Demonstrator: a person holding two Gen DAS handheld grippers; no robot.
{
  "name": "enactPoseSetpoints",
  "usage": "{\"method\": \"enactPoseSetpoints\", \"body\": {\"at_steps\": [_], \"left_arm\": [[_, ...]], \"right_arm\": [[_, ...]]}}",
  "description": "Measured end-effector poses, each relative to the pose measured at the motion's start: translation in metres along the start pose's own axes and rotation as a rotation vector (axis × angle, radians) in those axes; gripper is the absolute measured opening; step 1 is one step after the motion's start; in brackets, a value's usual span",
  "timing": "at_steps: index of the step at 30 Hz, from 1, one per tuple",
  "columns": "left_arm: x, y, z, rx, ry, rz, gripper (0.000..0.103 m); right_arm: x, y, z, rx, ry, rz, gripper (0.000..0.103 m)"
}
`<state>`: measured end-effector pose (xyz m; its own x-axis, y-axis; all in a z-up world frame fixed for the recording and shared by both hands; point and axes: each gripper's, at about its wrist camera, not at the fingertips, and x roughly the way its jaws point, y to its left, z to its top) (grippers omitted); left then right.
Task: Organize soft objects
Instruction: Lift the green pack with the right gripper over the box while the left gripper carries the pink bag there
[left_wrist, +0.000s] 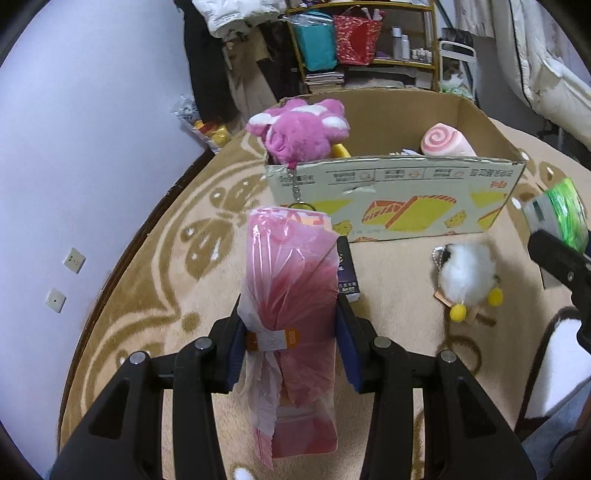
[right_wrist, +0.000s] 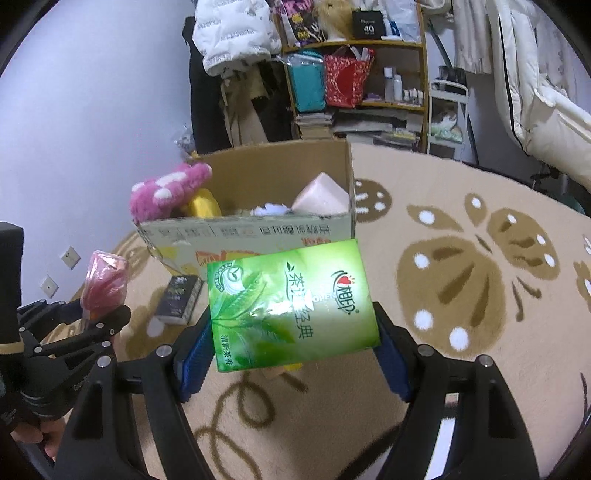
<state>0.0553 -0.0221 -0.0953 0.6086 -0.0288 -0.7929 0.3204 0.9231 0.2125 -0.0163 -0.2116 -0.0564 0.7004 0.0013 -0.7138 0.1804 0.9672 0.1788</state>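
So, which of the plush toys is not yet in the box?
The white fluffy toy with yellow feet. It lies on the carpet before the cardboard box; the pink plush is inside.

Between the left fingers (left_wrist: 347, 343) we see a long pink cloth bundle wrapped in clear crinkled plastic (left_wrist: 291, 295), pinched at its banded waist and extending forward past the fingertips. Between the right fingers (right_wrist: 391, 362) we see a flat green soft tissue pack printed with tea leaves (right_wrist: 291, 306), tilted, its face upward. Ahead of both lies an open brown cardboard box (left_wrist: 395, 192) holding a fluffy magenta plush toy (left_wrist: 299, 129) and a pink swirl-ended roll cushion (left_wrist: 447, 142). Right of the left fingers, a white fluffy plush with yellow pompom feet (left_wrist: 465, 277) rests on the rug.
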Motion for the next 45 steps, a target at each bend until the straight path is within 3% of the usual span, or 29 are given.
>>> {"method": "enactPoseSetpoints", "body": {"at_steps": [5,10,16,23,30,37,45], "left_arm": [[0.001,0.008,0.004,-0.029,-0.009,0.022,0.042],[-0.012,0.014,0.015,-0.046,-0.073,0.050,0.042],[-0.026,0.026,0.029,-0.108,-0.134,0.029,0.042],[-0.040,0.025,0.048,-0.110,-0.256,0.117,0.042],[-0.053,0.020,0.073,-0.112,-0.377,0.101,0.042],[-0.049,0.014,0.098,-0.095,-0.404,0.097,0.042],[-0.024,0.008,0.130,-0.081,-0.395,0.093,0.042]], "right_arm": [[-0.006,0.007,0.004,-0.039,-0.051,-0.012,0.081],[-0.007,0.009,0.008,-0.058,-0.080,-0.013,0.081],[-0.009,0.011,0.015,-0.054,-0.121,0.007,0.081],[-0.005,0.011,0.023,-0.045,-0.151,0.025,0.081],[-0.016,0.003,0.039,-0.028,-0.226,0.035,0.081],[-0.022,-0.002,0.059,-0.004,-0.295,0.061,0.081],[-0.009,0.003,0.073,-0.056,-0.320,0.024,0.081]]}}
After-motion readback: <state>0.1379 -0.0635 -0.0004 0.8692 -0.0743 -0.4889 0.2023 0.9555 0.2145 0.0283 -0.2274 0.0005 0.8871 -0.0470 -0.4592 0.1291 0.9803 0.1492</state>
